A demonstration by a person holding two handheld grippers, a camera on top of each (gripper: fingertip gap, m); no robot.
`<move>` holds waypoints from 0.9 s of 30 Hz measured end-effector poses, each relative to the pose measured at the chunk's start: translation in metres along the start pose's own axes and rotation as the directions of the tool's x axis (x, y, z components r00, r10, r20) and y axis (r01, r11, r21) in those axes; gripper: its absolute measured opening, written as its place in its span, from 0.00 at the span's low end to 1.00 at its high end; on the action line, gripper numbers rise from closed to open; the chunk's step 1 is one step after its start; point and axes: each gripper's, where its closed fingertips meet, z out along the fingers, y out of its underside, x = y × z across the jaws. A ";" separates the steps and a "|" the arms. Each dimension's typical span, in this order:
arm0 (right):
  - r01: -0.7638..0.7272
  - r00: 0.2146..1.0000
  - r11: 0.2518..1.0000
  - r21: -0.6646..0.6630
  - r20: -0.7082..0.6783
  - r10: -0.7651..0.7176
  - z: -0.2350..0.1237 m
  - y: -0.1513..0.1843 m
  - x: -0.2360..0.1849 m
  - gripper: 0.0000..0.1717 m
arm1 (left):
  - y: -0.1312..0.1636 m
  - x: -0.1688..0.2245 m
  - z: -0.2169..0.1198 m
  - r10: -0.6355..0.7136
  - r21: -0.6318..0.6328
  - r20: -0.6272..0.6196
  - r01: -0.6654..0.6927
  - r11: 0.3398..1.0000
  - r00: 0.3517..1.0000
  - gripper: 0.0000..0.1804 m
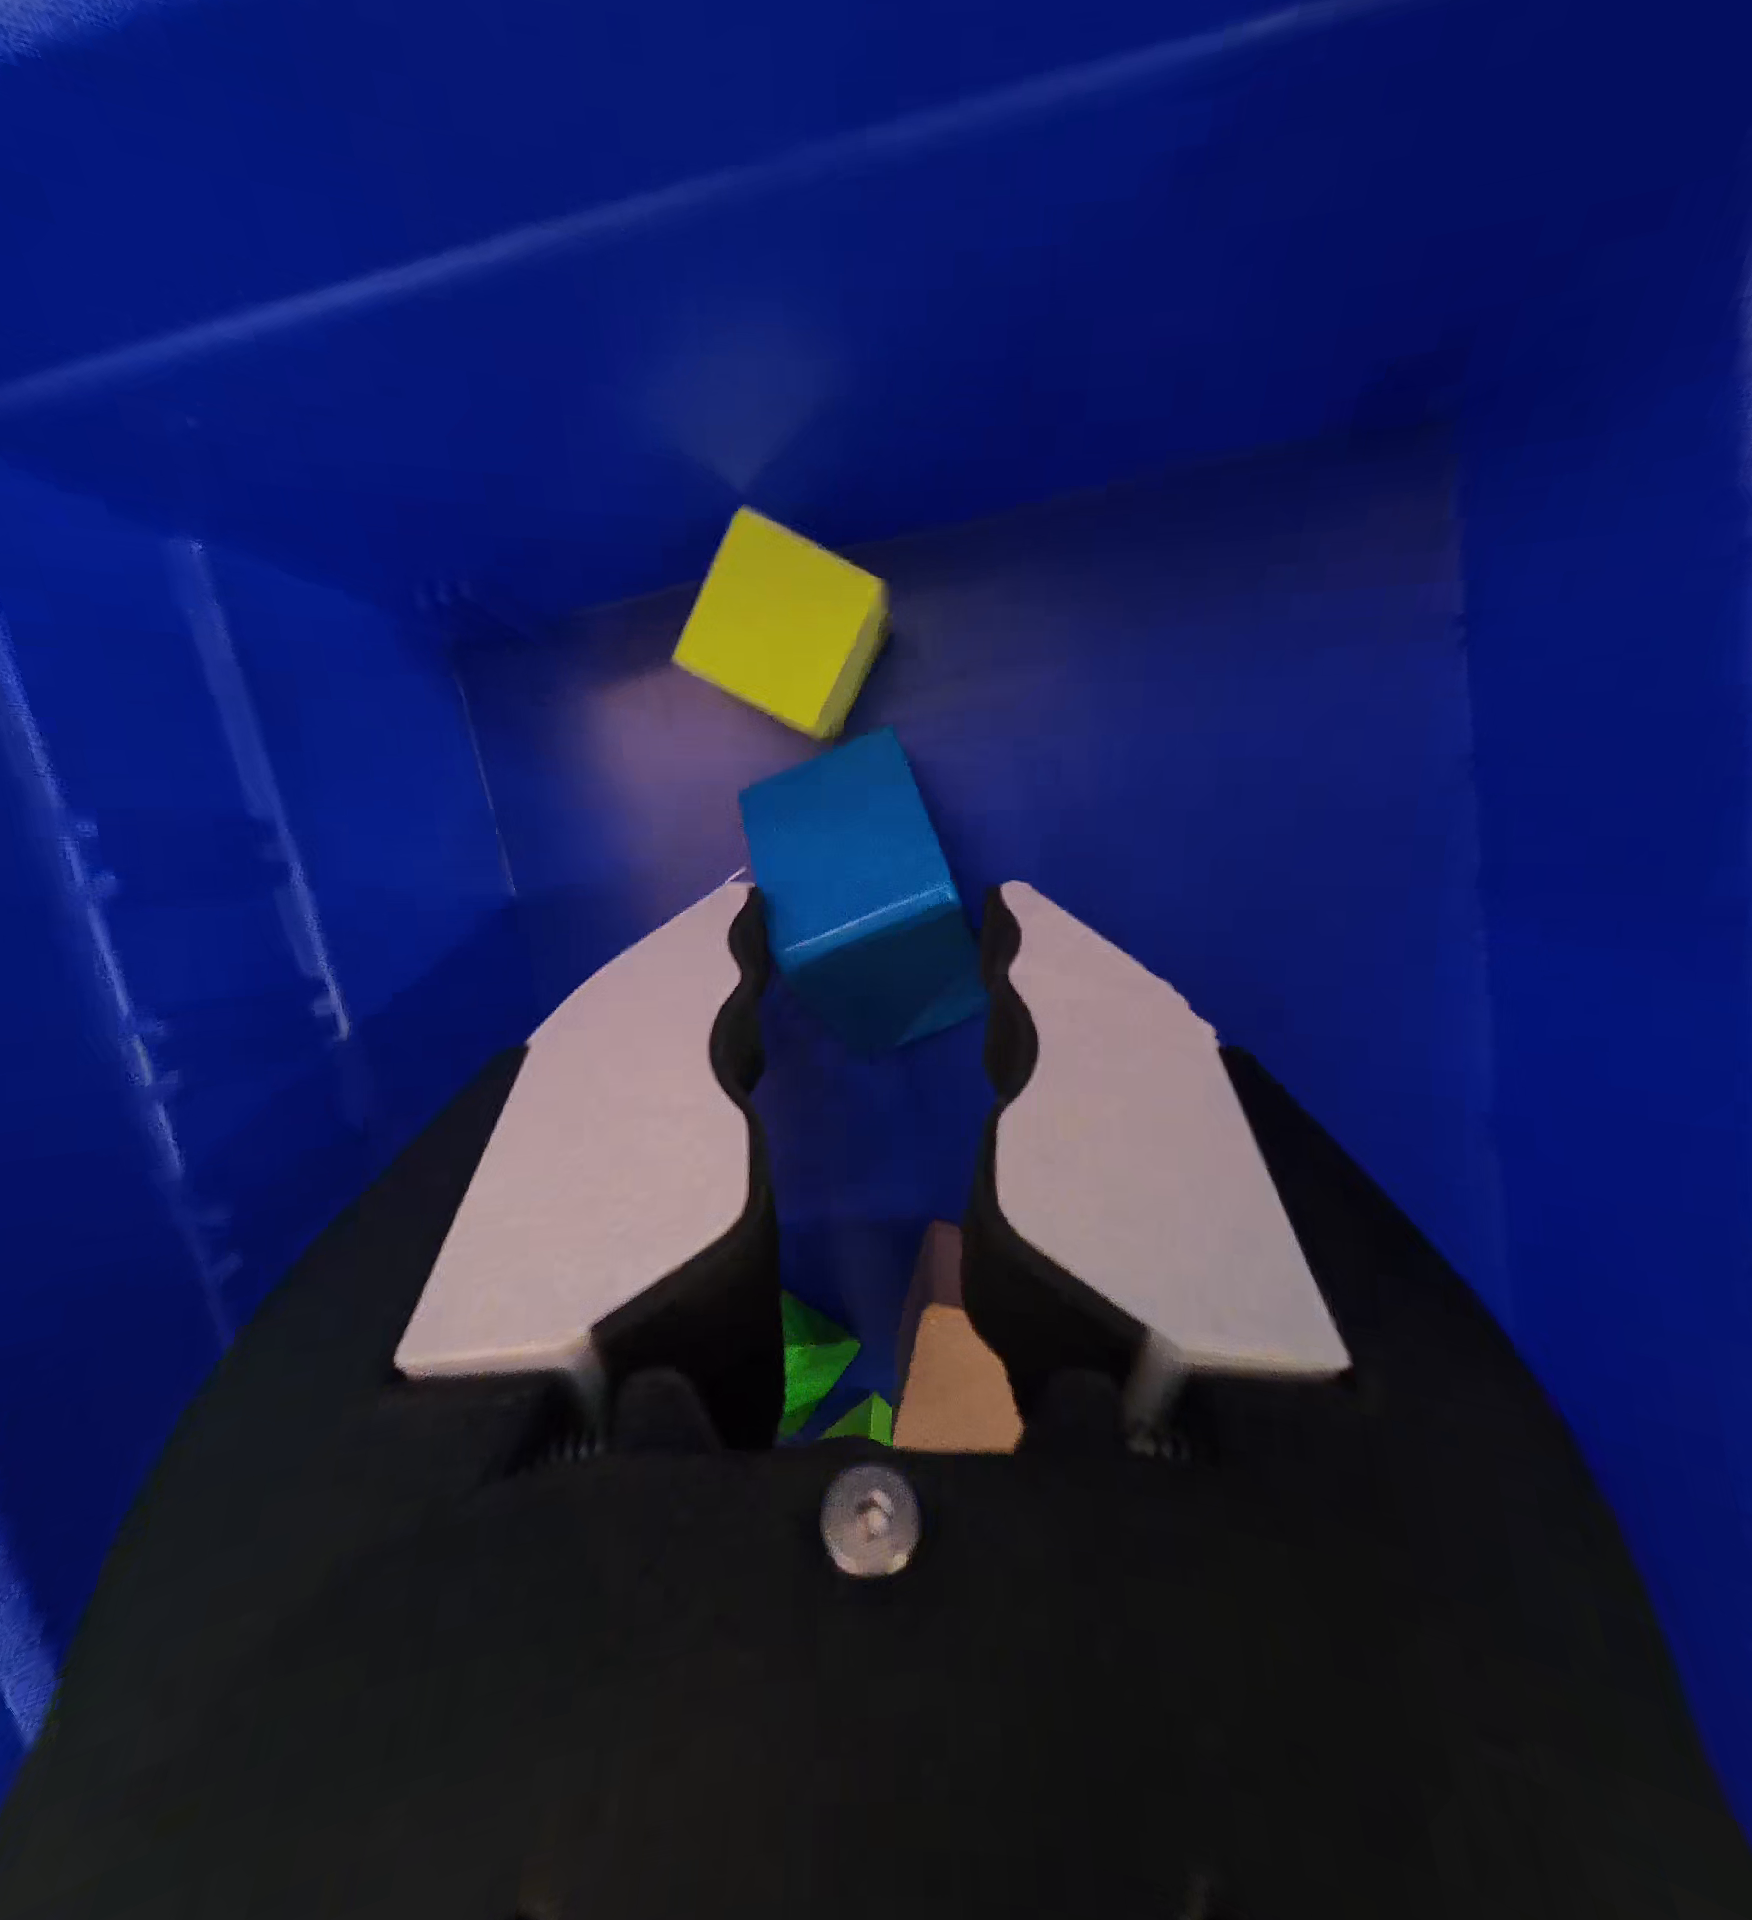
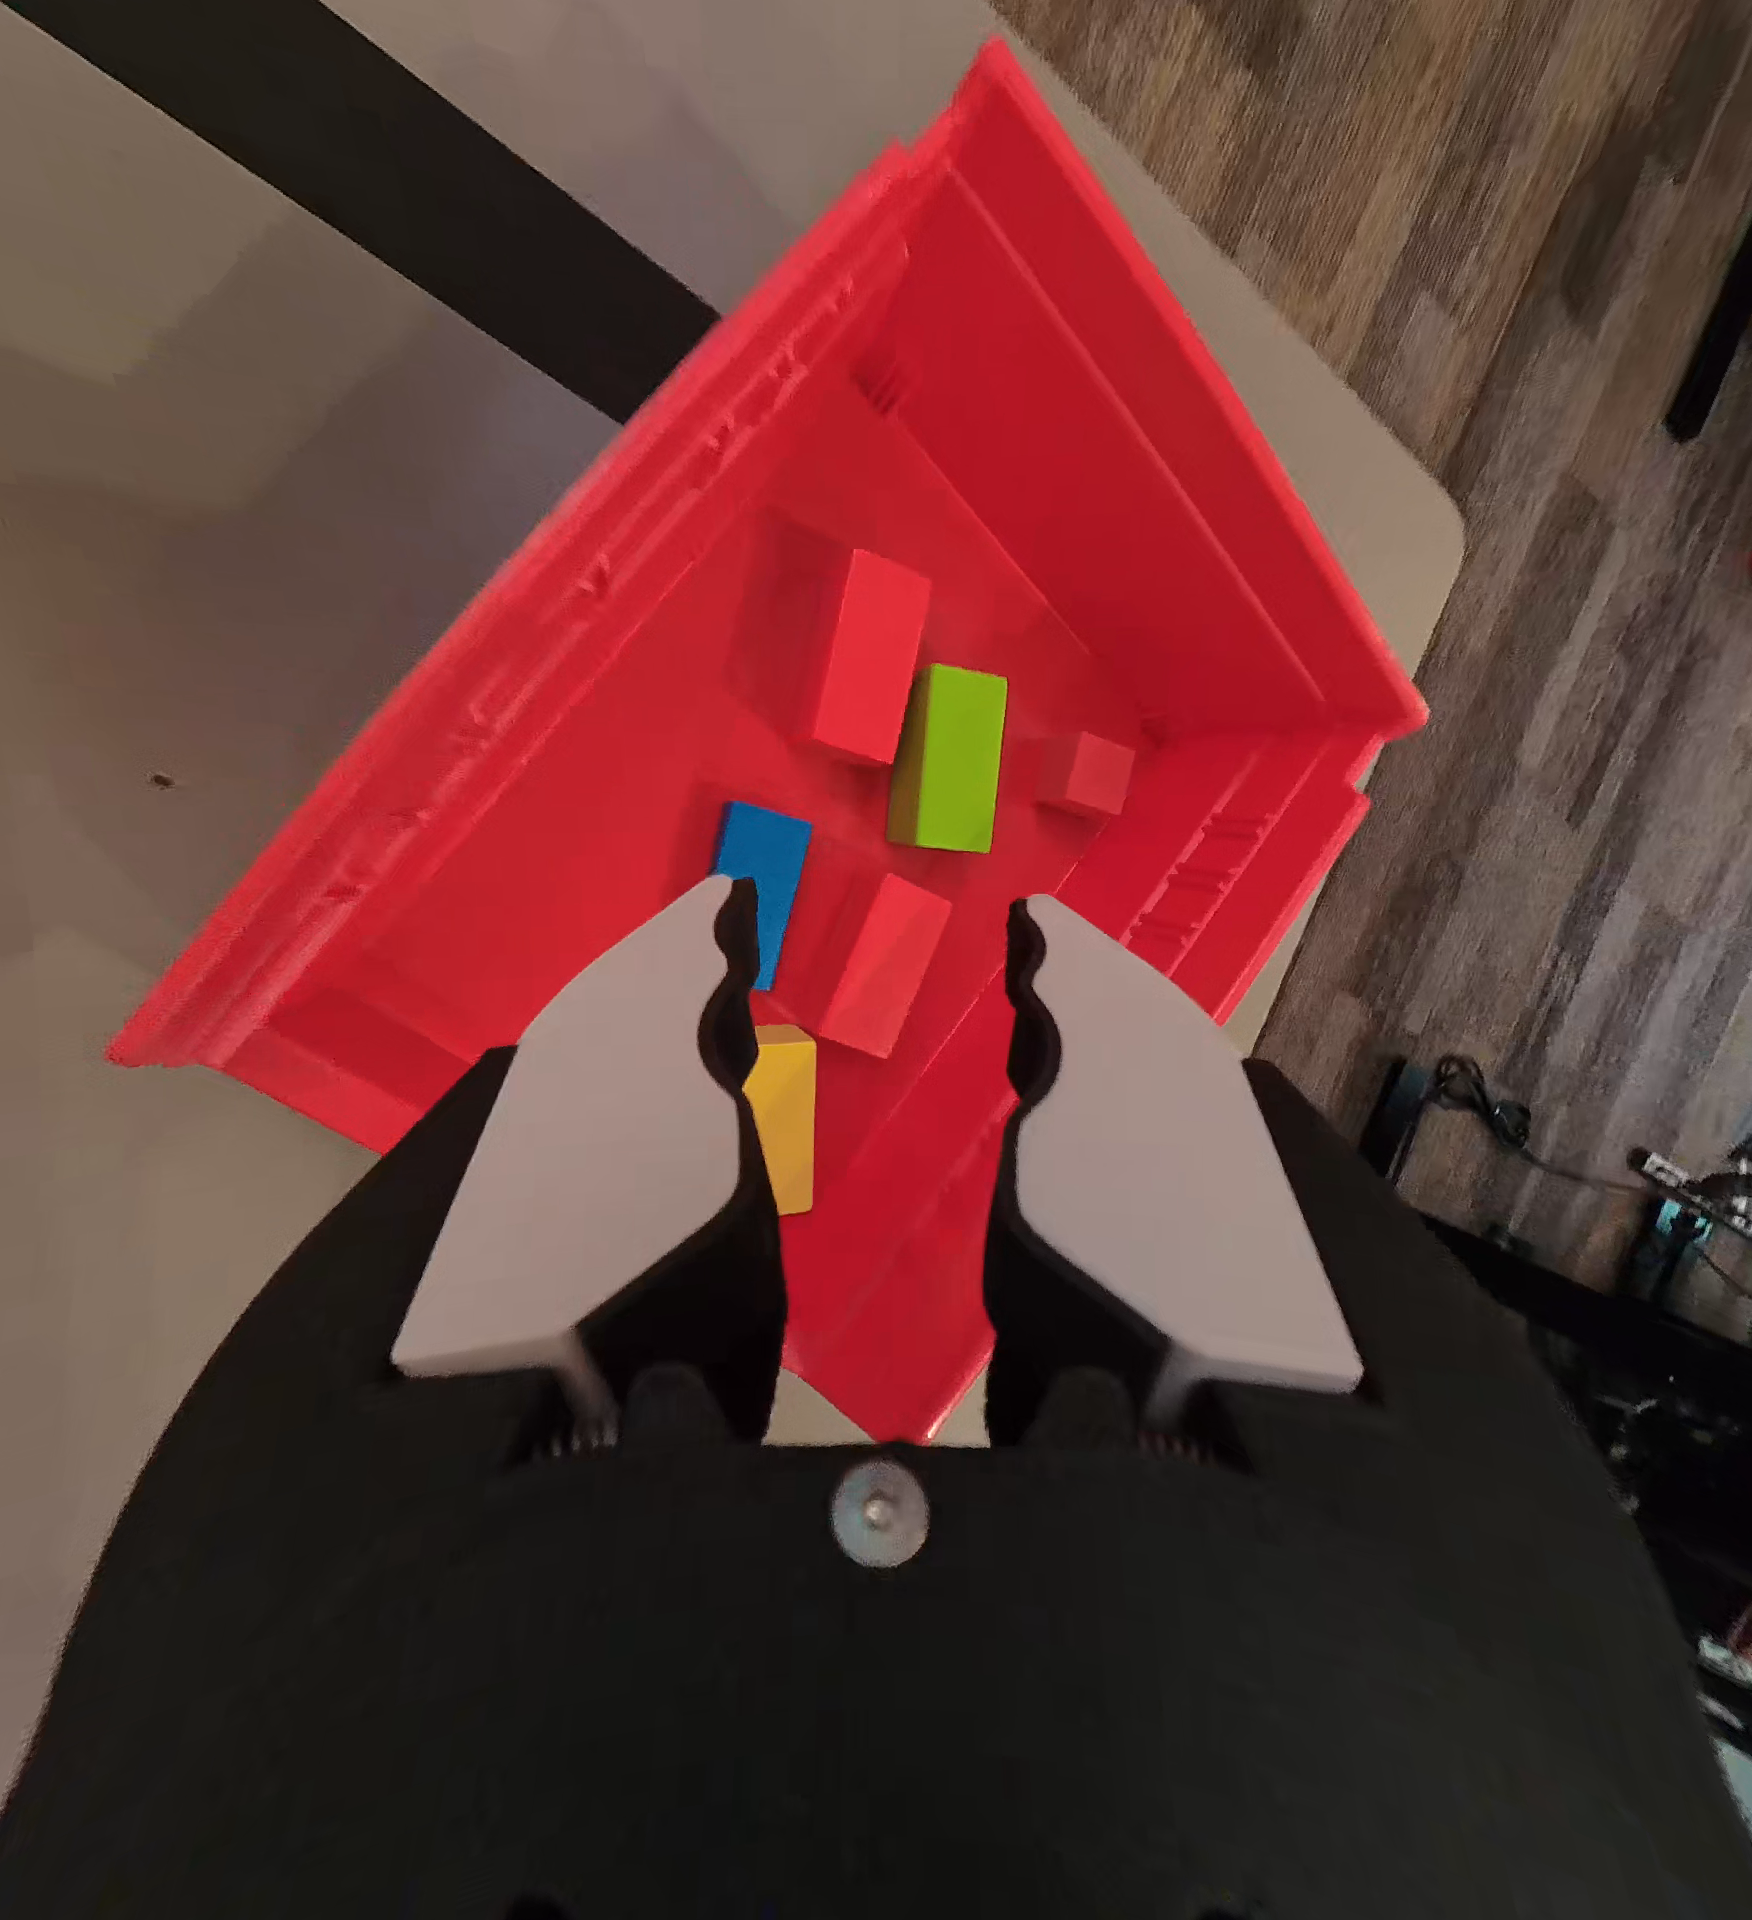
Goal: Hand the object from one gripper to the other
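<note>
Black claw housing fills the bottom of our left wrist view, and the left claw reaches down into a blue bin. A blue block stands tilted between our two fingertips: the left pad looks to be touching its edge, while a sliver of gap shows at the right pad, so we count this claw as not yet clenched on it. Just beyond it a yellow block lies on the bin floor. Green and tan pieces show between the finger bases.

From our right wrist view, the right claw hangs released above a red bin on the pale bench, gripping nothing. Far below lie two long red blocks, a green block, a small red cube, a blue block and a yellow block.
</note>
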 end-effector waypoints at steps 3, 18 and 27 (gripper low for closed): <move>0.037 0.999 0.995 0.092 0.003 -0.038 -0.022 -0.018 -0.015 0.26 | -0.012 0.012 -0.019 0.065 0.124 -0.058 -0.058 0.991 0.996 0.22; 0.283 0.710 0.536 0.796 0.202 -0.674 -0.176 -0.153 -0.279 0.30 | -0.012 0.214 -0.220 0.821 0.692 -0.073 -0.564 0.451 0.567 0.21; 0.362 0.478 0.399 0.842 0.200 -0.855 -0.182 -0.158 -0.352 0.27 | 0.023 0.321 -0.270 0.979 0.712 0.046 -0.694 0.108 0.200 0.21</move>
